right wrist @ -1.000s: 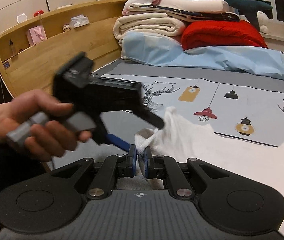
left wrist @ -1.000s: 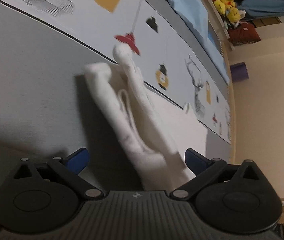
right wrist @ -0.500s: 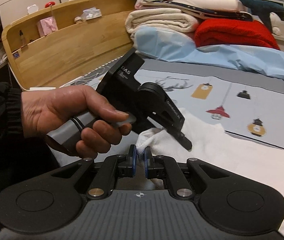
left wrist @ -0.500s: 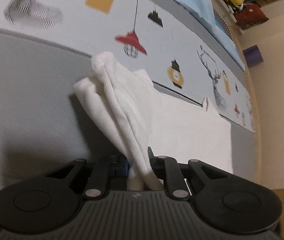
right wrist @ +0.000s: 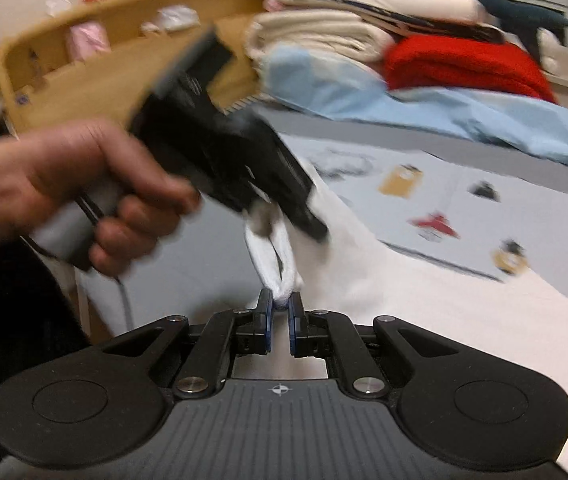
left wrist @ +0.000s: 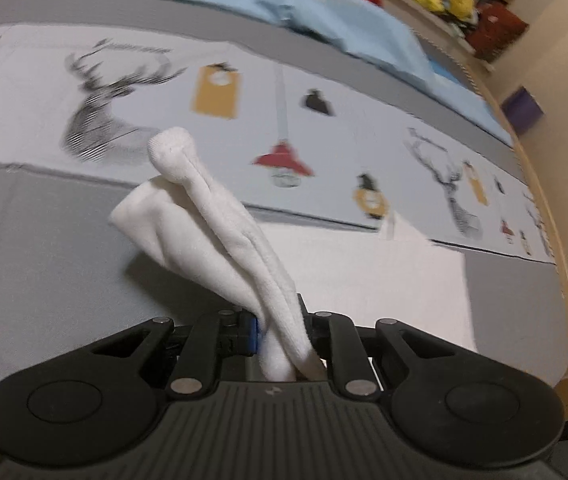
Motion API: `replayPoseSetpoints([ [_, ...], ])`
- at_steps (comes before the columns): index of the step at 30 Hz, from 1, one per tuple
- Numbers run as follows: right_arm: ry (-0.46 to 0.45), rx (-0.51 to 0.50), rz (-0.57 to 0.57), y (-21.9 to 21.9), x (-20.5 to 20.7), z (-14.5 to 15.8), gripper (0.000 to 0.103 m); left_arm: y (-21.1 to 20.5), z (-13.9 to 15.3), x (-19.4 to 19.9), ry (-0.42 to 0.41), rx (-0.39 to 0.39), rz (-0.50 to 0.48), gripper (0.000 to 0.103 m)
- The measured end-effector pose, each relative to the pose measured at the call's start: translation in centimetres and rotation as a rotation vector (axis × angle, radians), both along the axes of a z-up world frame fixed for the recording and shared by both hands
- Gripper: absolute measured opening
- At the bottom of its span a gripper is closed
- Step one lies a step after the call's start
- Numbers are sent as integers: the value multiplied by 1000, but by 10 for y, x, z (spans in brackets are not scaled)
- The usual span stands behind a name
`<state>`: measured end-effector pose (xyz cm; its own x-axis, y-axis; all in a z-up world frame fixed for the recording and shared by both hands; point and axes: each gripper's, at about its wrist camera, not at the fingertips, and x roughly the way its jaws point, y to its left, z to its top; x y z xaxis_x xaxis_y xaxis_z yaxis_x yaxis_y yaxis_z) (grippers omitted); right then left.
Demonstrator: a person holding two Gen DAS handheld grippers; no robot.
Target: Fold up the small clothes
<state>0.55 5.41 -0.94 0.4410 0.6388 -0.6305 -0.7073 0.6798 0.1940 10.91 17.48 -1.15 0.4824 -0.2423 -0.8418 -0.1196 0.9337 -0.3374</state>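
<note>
White terry cloth, a small garment [left wrist: 220,240], runs from the lower centre of the left wrist view up toward the middle of the frame, bunched into thick rolled folds with a rounded end at the top. The left gripper [left wrist: 280,332] is clamped narrow on the lower end of this bunch; the cloth fills the gap between its blue-padded fingers [left wrist: 253,330]. The bunch is lifted off the bed cover [left wrist: 44,240], a grey and pale sheet printed with deer heads, hanging lamps and yellow tags. A flat part of the same white cloth lies on the cover at the lower right of the frame.

In the right wrist view, the right gripper [right wrist: 280,312] sits at lower centre with its jaws nearly closed, pinching a looped edge of the small garment [right wrist: 280,264] at the tips. The cloth rises from there to the left gripper [right wrist: 260,216], seen blurred at centre left, which is gripped by the person's left hand [right wrist: 84,192]. The rest of the white cloth spreads over the bed cover [right wrist: 484,184] to the right of the frame.

A light blue blanket [right wrist: 424,100], a red blanket [right wrist: 464,64] and folded cream bedding [right wrist: 316,36] are stacked at the upper right. A wooden headboard [right wrist: 96,84] curves across the upper left.
</note>
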Motion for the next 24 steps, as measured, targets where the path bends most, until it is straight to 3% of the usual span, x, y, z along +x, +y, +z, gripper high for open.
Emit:
replayPoseSetpoints([
  [3,6,-31,-87,-26,4,-4,7,-37,6,11,-42,12,-60,16],
  [7,-42,-82,-211,-67,3,-2,7,-97,21,19,-168,-25,-184,21],
  [9,-70,-139,-294,-90,1,-3,6,-125,27,20,-212,-60,-274,36],
  [11,-74,-215,-411,-113,2,-4,6,-145,30,16,-257,-95,-320,44],
  [13,-4,-271,-544,-143,7,-14,6,-152,32,13,-294,-111,-323,46],
  [14,67,-288,-612,-160,11,-22,0,-154,32,11,-296,-115,-322,48],
  [17,207,-335,-764,-201,17,-44,0,-155,22,14,-237,-88,-298,48],
  [19,295,-289,-802,-223,19,-52,0,-155,12,16,-185,-58,-301,47],
  [21,381,-159,-826,-242,19,-56,0,-157,2,18,-136,-2,-320,47],
  [24,425,1,-822,-254,22,-59,7,-151,-9,19,-95,46,-331,47],
])
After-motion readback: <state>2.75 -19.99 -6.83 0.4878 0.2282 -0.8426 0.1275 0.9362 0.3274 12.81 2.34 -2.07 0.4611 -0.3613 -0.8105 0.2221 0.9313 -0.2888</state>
